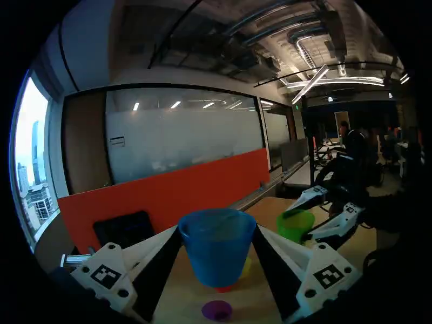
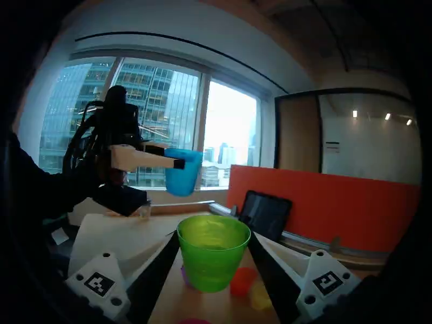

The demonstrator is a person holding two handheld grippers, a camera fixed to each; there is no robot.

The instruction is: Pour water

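Your left gripper (image 1: 217,232) clamps both fingers (image 1: 162,259) on the blue cup (image 1: 217,254), raised above the table (image 1: 178,294); right gripper (image 2: 213,237) grips the green cup (image 2: 213,264) lower, well apart; purple cup (image 1: 216,310) beneath; wall notice (image 1: 117,142) too small to read.

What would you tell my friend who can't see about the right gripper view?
The right gripper holds a green cup upright between its two fingers over a wooden table. Farther off on the left, the left gripper holds a blue cup up in front of a big window with city towers outside.
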